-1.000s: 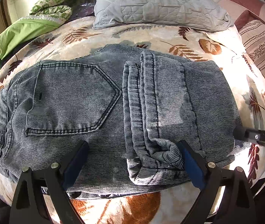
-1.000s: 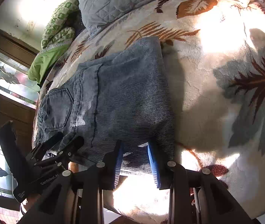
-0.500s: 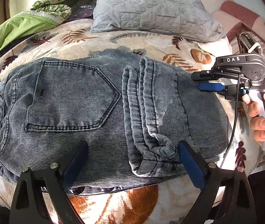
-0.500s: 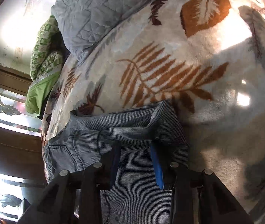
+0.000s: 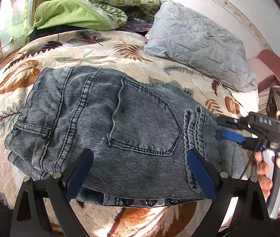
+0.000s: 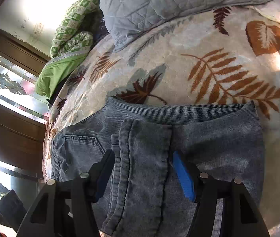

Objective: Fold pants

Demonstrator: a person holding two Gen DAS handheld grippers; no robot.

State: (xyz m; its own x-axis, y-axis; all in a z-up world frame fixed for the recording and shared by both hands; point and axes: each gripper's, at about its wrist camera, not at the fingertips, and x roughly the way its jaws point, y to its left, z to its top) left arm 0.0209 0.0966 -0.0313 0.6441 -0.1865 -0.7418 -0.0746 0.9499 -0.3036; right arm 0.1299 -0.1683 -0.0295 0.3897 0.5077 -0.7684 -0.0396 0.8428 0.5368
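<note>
1. The left gripper (image 5: 139, 172) stood wide open at the bottom of the left wrist view, its blue pads apart above the near edge of the folded jeans (image 5: 104, 130), with nothing pinched between them.
2. The right gripper (image 6: 143, 174) was open too; its jaws had just been spreading, and the stacked leg hems (image 6: 140, 158) lay between the pads without being pressed by them.
3. In the left wrist view the right gripper (image 5: 236, 132) showed at the right edge, held by a hand (image 5: 278, 169), its blue pad over the right end of the jeans.
4. The jeans lay folded in the middle of the frame on the leaf-patterned blanket (image 5: 92, 53), the back pocket (image 5: 144, 118) facing up and the leg hems (image 5: 199, 130) stacked on the right part.
5. A grey quilted pillow (image 5: 197, 39) rested on the blanket at upper right, apart from the jeans.
6. Green bedding (image 5: 70, 15) lay bunched at upper left by the window.
7. No container was in view.
</note>
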